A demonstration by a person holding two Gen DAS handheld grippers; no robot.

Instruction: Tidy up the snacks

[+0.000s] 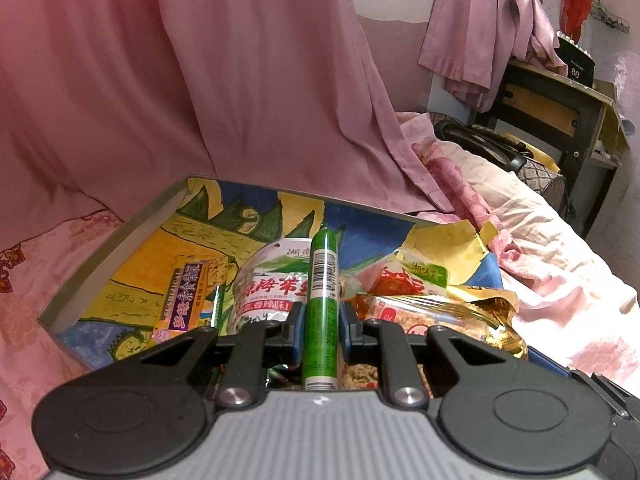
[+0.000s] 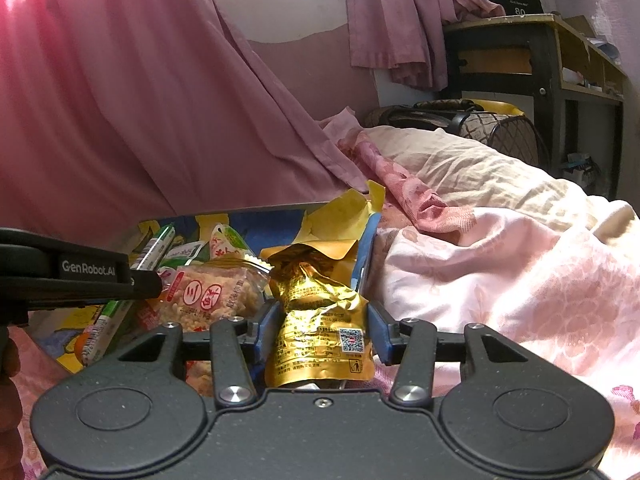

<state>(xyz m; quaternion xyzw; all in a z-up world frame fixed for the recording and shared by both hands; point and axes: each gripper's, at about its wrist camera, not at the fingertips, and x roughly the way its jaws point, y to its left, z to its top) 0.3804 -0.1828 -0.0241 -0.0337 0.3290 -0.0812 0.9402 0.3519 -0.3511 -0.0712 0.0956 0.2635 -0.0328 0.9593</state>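
Item: green stick snack (image 1: 320, 308), clamped lengthwise in the left claw (image 1: 320, 322), above the box (image 1: 120, 236).

Item: gold pouch (image 2: 320, 320), between the parted right claw (image 2: 320, 330) pads, contact unclear.

Risk: the slick stick may slide out forward; the pouch may drop beside the box.

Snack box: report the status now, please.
Left gripper shut on green stick, over box. Right gripper around gold pouch, grip unclear. Rice-snack pack between them.
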